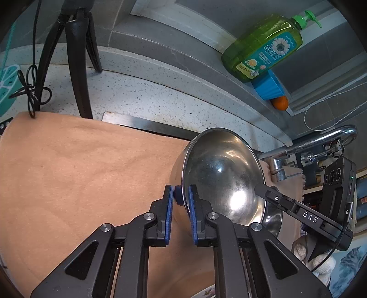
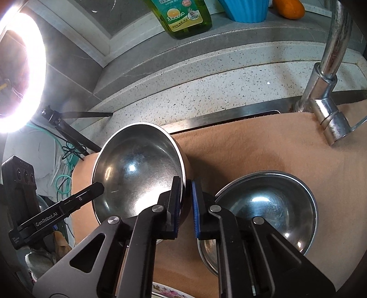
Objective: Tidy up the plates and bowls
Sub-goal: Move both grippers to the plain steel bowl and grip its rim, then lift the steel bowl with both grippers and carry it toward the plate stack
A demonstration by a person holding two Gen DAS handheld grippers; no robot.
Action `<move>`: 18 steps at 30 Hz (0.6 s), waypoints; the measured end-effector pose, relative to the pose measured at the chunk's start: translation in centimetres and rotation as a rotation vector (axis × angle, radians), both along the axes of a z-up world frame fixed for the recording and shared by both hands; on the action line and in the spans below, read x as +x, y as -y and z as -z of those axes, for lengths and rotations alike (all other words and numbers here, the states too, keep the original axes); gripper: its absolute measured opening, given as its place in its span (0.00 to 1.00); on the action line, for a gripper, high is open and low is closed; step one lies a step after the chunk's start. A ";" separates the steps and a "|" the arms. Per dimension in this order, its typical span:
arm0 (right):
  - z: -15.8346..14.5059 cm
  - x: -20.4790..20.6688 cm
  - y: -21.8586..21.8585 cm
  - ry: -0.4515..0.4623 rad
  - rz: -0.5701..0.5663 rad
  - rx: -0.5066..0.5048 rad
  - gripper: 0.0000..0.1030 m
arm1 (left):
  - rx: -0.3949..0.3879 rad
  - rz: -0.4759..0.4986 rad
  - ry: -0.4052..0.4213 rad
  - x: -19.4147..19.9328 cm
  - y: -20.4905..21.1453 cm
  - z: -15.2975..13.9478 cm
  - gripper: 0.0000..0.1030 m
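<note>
Above the tan cloth, both grippers' jaws pinch opposite rims of the steel bowl.

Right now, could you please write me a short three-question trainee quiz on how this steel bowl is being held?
1. True or false: both grippers pinch the rim of the same steel bowl.
2. What does the second bowl rest on? A) bare counter B) tan cloth C) blue cup
3. Fill in: the dish soap bottle is coloured ____.

Key: 1 true, by the left gripper and right gripper; 2 B; 3 green.
</note>
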State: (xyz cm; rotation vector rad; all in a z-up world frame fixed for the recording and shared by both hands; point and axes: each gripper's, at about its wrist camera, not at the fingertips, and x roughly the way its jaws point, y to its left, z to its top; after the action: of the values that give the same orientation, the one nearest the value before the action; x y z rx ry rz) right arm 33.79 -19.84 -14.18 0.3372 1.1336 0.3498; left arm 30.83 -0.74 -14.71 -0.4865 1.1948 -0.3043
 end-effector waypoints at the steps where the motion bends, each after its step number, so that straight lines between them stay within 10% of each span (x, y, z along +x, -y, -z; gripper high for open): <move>1: 0.0 0.0 0.0 0.000 0.000 -0.002 0.09 | 0.001 0.002 0.001 0.0 0.0 0.0 0.11; 18: -1.0 -1.6 -1.0 0.018 -0.041 -0.004 0.08 | 0.009 -0.012 0.024 -1.7 -1.1 -1.1 0.11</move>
State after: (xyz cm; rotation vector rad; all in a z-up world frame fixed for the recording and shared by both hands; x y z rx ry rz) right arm 32.14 -18.86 -13.18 0.3069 1.1244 0.3857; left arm 29.15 0.36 -13.60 -0.4808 1.1693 -0.2936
